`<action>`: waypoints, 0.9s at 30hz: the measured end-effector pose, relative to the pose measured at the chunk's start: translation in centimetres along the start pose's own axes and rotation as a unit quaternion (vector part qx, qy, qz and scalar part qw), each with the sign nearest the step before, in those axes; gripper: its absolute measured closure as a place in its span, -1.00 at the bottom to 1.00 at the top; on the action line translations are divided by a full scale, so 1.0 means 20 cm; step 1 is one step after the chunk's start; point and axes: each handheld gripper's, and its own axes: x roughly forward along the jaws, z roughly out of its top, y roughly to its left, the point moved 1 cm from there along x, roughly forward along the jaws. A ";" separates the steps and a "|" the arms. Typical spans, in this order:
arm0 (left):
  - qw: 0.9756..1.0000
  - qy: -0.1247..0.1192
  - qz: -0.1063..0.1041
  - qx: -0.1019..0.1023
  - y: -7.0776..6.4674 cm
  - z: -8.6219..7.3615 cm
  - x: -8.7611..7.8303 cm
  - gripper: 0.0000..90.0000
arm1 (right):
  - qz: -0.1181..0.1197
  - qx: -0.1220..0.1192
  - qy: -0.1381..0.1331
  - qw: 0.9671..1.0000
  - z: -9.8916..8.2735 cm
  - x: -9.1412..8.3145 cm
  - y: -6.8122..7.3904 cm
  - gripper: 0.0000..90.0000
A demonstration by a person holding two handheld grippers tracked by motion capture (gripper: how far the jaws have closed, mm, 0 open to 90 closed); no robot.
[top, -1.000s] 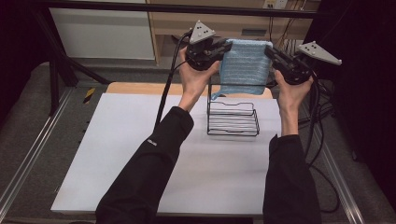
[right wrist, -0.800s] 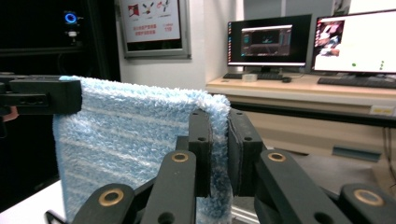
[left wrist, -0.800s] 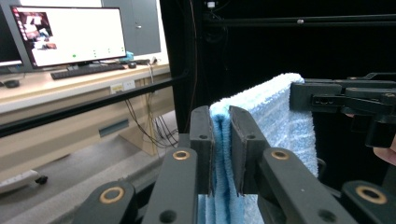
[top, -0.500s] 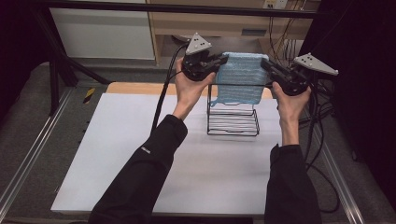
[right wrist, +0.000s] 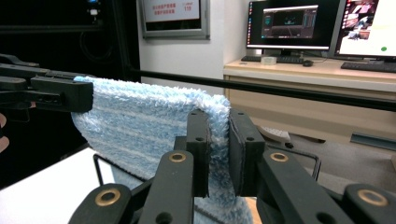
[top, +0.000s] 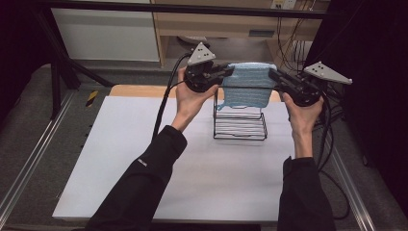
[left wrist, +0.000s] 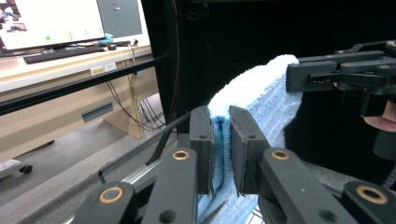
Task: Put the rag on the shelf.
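The left gripper (top: pixel 230 73) is clamped on the left top edge of the blue towel (top: pixel 248 90); its jaws pinch the folded fabric between them. The towel spans between both tongs, folded double and hanging above the black wire rack (top: pixel 240 120), its lower edge at the rack's top rail. The right gripper (top: pixel 273 75) is closed on the right top edge. Judged progress: the towel is lifted and spread; lowering it onto the rack and releasing remain. The towel is fluffy, light blue with faint stripes.
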 end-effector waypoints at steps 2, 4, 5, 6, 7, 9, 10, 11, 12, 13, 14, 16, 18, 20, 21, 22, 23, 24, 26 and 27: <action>1.000 0.006 -0.001 -0.002 -0.01 -0.01 -0.01 0.78 | 0.002 -0.001 0.003 1.000 0.00 -0.01 0.01 0.78; 1.000 0.009 -0.001 -0.004 -0.01 -0.01 -0.01 0.78 | 0.004 -0.002 0.007 1.000 -0.01 -0.02 0.01 0.78; 1.000 0.011 -0.001 -0.005 -0.02 -0.02 -0.01 0.78 | 0.004 -0.004 0.008 1.000 -0.01 -0.02 0.01 0.78; 1.000 0.013 -0.001 -0.007 -0.02 -0.02 -0.02 0.78 | 0.005 -0.005 0.010 1.000 -0.01 -0.03 0.02 0.78; 1.000 0.014 -0.002 -0.009 -0.03 -0.02 -0.02 0.78 | 0.005 -0.007 0.011 1.000 -0.01 -0.03 0.02 0.78; 1.000 0.014 -0.004 -0.011 -0.03 -0.03 -0.02 0.78 | 0.006 -0.008 0.015 1.000 -0.02 -0.04 0.02 0.78; 1.000 0.015 -0.006 -0.012 -0.04 -0.04 -0.03 0.78 | 0.007 -0.007 0.016 1.000 -0.02 -0.04 0.02 0.78; 1.000 0.017 -0.007 -0.014 -0.05 -0.04 -0.03 0.78 | 0.008 -0.008 0.020 1.000 -0.02 -0.05 0.02 0.78; 1.000 0.019 -0.007 -0.015 -0.05 -0.05 -0.03 0.78 | 0.010 -0.008 0.021 1.000 -0.03 -0.05 0.02 0.77; 1.000 0.020 -0.008 -0.016 -0.06 -0.05 -0.03 0.78 | 0.011 -0.008 0.023 1.000 -0.03 -0.05 0.02 0.77; 1.000 0.021 -0.009 -0.018 -0.06 -0.06 -0.04 0.77 | 0.012 -0.008 0.025 1.000 -0.03 -0.06 0.02 0.77; 0.999 0.026 -0.011 -0.020 -0.08 -0.07 -0.04 0.77 | 0.016 -0.007 0.028 0.999 -0.04 -0.07 0.03 0.76; 0.999 0.032 -0.014 -0.022 -0.08 -0.08 -0.05 0.75 | 0.019 -0.009 0.030 0.999 -0.05 -0.08 0.03 0.77; 0.999 0.037 -0.016 -0.025 -0.09 -0.09 -0.06 0.73 | 0.024 -0.009 0.032 0.999 -0.06 -0.08 0.03 0.77; 0.999 0.040 -0.017 -0.026 -0.09 -0.09 -0.07 0.72 | 0.028 -0.010 0.033 0.999 -0.07 -0.09 0.03 0.77; 0.999 0.043 -0.019 -0.026 -0.10 -0.09 -0.07 0.71 | 0.029 -0.011 0.033 0.999 -0.07 -0.09 0.03 0.78; 0.998 0.046 -0.020 -0.025 -0.10 -0.08 -0.08 0.69 | 0.031 -0.009 0.032 0.999 -0.08 -0.09 0.03 0.78; 0.998 0.046 -0.020 -0.024 -0.10 -0.08 -0.09 0.67 | 0.034 -0.010 0.032 0.999 -0.09 -0.10 0.03 0.78; 0.999 0.039 -0.022 -0.029 -0.10 -0.06 -0.11 0.62 | 0.037 -0.010 0.033 0.999 -0.10 -0.10 0.03 0.78; 0.999 0.035 -0.023 -0.034 -0.09 -0.05 -0.12 0.60 | 0.038 -0.009 0.034 0.999 -0.10 -0.10 0.03 0.78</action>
